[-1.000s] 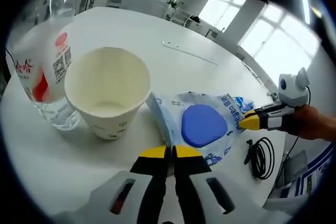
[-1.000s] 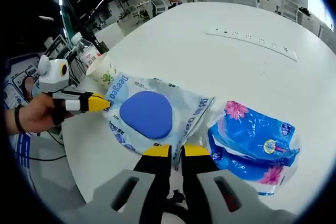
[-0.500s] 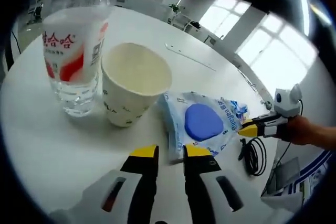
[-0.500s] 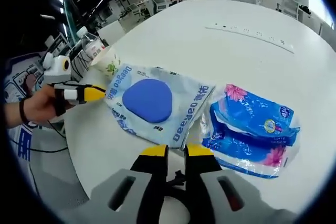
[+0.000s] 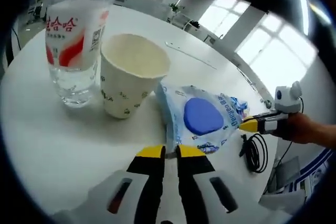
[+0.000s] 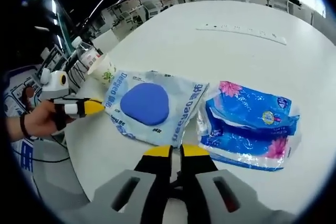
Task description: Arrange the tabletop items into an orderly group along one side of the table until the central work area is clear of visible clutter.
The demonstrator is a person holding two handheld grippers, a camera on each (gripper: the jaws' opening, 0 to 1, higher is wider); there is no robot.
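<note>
Here, a crinkly wet-wipe pack (image 5: 202,120) with a rounded blue flap, lying flat on the white round table (image 5: 47,145) and stretched between both grippers. Left gripper (image 5: 171,152) at the pack's near edge, yellow tips drawn nearly together with a thin gap; cannot tell whether any film is pinched. Right gripper (image 6: 176,151) likewise narrowed at the opposite edge of the same pack (image 6: 149,108), grasp not discernible either. Long axis running roughly from one set of jaws toward the other, so each hand equally near its own end.

Just beside the pack, on the left gripper's side: a matte paper cup (image 5: 131,80), open and upright, touching or nearly touching a clear ribbed plastic water bottle (image 5: 73,40) with a red-and-white label. On the far side, close to the right gripper: a glossy blue tissue packet (image 6: 249,127) with pink flowers, soft and rumpled. Further across the table, a white power strip (image 6: 241,26). Probably sliding the pack toward the cup and bottle, tightening the row.
</note>
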